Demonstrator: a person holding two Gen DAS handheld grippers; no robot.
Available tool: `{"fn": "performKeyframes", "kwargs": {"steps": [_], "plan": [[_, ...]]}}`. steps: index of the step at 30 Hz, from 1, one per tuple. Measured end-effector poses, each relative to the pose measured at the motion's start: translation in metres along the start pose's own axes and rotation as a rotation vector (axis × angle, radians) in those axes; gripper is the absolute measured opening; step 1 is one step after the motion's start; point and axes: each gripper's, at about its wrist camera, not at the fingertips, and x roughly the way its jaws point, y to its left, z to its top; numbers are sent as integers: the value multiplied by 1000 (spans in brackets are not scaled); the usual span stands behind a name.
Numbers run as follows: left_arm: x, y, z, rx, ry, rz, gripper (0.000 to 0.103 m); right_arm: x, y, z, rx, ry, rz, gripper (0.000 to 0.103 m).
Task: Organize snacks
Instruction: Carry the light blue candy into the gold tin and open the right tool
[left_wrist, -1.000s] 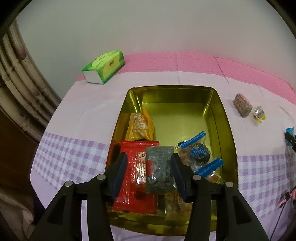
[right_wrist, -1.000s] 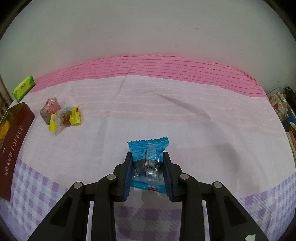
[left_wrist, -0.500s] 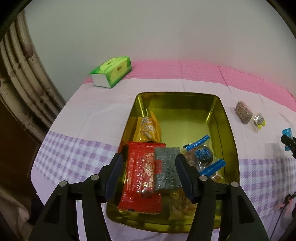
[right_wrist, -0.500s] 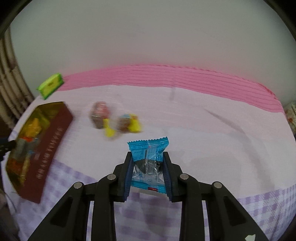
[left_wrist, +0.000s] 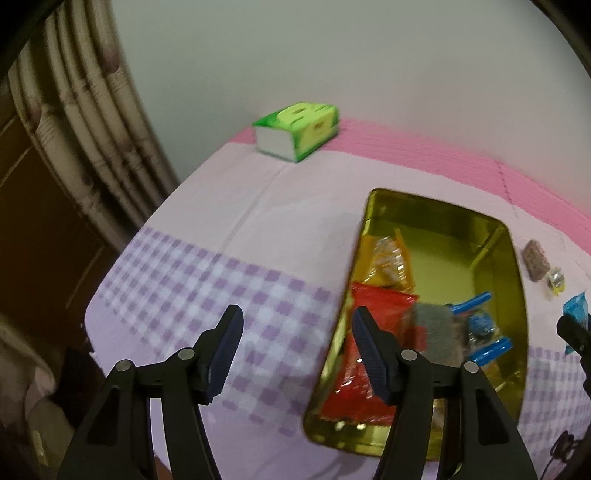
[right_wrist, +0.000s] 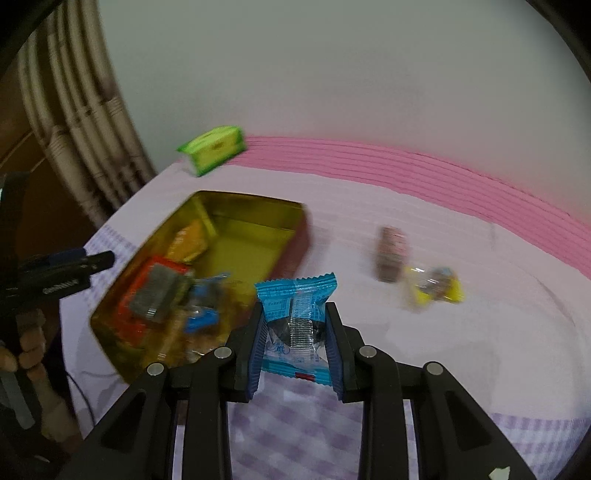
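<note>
Blue pack (right_wrist: 295, 325): it sits clamped between the jaws of the right gripper (right_wrist: 295, 338), held up in the air above the checked part of the cloth (right_wrist: 424, 229).
Way it lies: the pack stands tall in the jaws, its zigzag top edge pointing away from the hand.
Tin (right_wrist: 280, 206): the gold tin lies to the left of the pack and a bit farther off. It is long, and its long side runs from near-left to far-right in the right wrist view.
Next move, a guess: the pack most likely goes left, over the tin's near corner, and gets dropped in.
Nearer hand: the right gripper has the pack. The left gripper (left_wrist: 295, 354) is empty, its jaws wide apart, and it hangs over the cloth just beside the tin's left wall (left_wrist: 351, 280).
In the tin: one red pack (left_wrist: 376, 317), one grey pack (left_wrist: 432, 325), one orange pack (left_wrist: 388, 258), and blue-edged packs (left_wrist: 480, 325). It is too blurry to count those.
On the cloth: two loose snacks right of the tin, one brown block (right_wrist: 391, 254) and one yellow candy (right_wrist: 436, 284), lying just beside each other.
Far corner: one green tissue box (right_wrist: 212, 147), near the wall.
</note>
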Motion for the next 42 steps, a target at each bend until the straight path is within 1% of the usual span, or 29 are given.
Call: {"fn": "performKeyframes", "kwargs": {"steps": [5,9,15,26,35,42], "plan": [[4,13,-7,-20,29,25,63,14,34,9,-47,16,46,28],[5,19,-6,-43,29,26,63,22,53,11,-76,32,72,28],[7,19,-6,-46,39,28,64,36,73,13,-111,56,90,28],[13,21,-7,-54,64,26,64,62,79,9,-108,116,85,28],[13,22,-8,-57,71,21,64,68,79,7,-119,132,68,30],[13,21,-8,-57,71,22,64,68,78,5,-113,137,72,31]]}}
